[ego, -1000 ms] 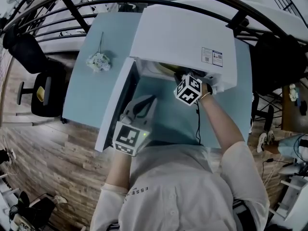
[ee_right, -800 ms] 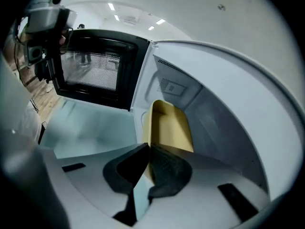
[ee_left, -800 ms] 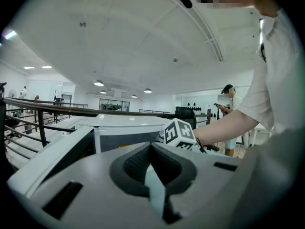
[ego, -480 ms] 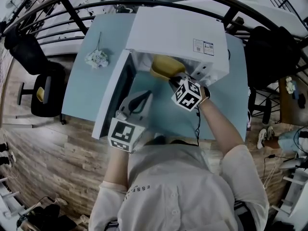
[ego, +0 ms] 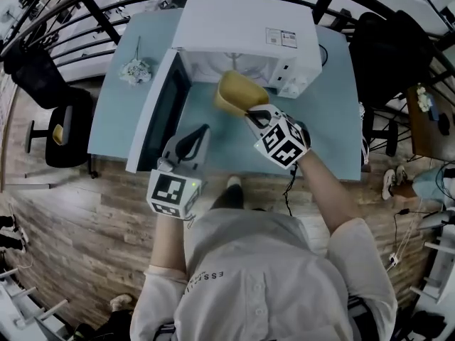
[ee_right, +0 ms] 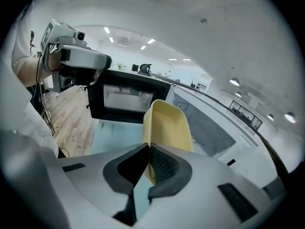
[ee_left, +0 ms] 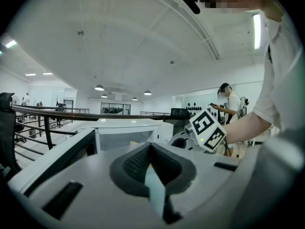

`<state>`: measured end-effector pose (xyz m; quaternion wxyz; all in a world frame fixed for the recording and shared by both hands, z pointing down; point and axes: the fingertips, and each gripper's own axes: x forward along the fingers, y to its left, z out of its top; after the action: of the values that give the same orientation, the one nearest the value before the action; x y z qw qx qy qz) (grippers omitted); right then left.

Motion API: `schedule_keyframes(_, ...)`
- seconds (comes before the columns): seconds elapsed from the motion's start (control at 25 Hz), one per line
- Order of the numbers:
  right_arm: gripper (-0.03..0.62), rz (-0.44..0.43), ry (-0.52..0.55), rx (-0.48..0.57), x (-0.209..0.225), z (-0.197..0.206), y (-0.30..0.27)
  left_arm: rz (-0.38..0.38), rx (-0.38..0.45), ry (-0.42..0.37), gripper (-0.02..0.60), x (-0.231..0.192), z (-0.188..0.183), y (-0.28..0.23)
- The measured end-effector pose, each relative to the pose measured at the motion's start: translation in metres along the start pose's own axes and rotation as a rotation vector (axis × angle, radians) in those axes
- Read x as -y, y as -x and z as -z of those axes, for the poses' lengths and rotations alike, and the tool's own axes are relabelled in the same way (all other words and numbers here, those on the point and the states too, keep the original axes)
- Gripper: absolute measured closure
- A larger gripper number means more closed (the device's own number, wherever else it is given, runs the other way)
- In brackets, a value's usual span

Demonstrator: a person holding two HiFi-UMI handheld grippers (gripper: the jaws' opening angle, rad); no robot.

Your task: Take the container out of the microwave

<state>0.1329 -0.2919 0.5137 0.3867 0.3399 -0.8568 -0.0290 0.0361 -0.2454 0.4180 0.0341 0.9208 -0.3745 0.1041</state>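
The pale blue bench (ego: 334, 112) fills the middle of the room, with a white microwave (ego: 242, 23) at its far side. The microwave's door (ego: 158, 112) stands swung wide toward the person's left.

The yellow container (ego: 238, 92) is clear of the oven's mouth. It hangs in the air just in front of the opening, over the bench, so I'd say the taking-out is nearly done and only the setting-down is left.

The right tongs (ee_right: 148, 151) are clenched on the container's near wall, one jaw inside and one outside. The container's long side runs straight away from them toward the microwave, and it looks tipped on edge rather than level. Bare bench lies right below it and toward the person, between the door and the right arm, so a short way down would seat it.

The left tongs (ee_left: 150, 149) are closed with nothing in them. They sit nearer the person, beside the door's free edge and well apart from the container, so the right hand is plainly the one to finish.
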Motion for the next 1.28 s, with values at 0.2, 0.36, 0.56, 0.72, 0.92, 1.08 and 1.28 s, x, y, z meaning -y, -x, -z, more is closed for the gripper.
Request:
schedule_keyframes(0.2, 0.565, 0.041, -0.066, 0.060, -0.027, 0.002, 0.047, 0.008, 0.004, 0.004, 0.588, 0.029, -0.001, 0.026)
schedule_keyframes(0.36, 0.566, 0.085, -0.131, 0.122, -0.042, 0.001, 0.083, 0.025, -0.001, 0.002, 0.588, 0.053, 0.002, 0.046)
schedule_keyframes(0.56, 0.566, 0.144, -0.217, 0.216, -0.053, -0.005, 0.123, 0.023, 0.013, 0.002, 0.588, 0.072, -0.003, 0.066)
schedule_keyframes(0.72, 0.566, 0.205, -0.286, 0.320, -0.056, -0.011, 0.153, 0.011, 0.038, -0.007, 0.588, 0.082, -0.009, 0.076)
schedule_keyframes(0.92, 0.566, 0.317, -0.343, 0.446, -0.055, -0.026, 0.193, -0.011, 0.068, -0.017, 0.588, 0.082, -0.018, 0.083)
schedule_keyframes(1.08, 0.566, 0.370, -0.387, 0.529, -0.053, -0.034, 0.216, -0.037, 0.091, -0.015, 0.588, 0.075, -0.027, 0.084)
schedule_keyframes(1.28, 0.566, 0.423, -0.418, 0.595, -0.047, -0.036, 0.234, -0.057, 0.098, -0.014, 0.588, 0.073, -0.035, 0.084)
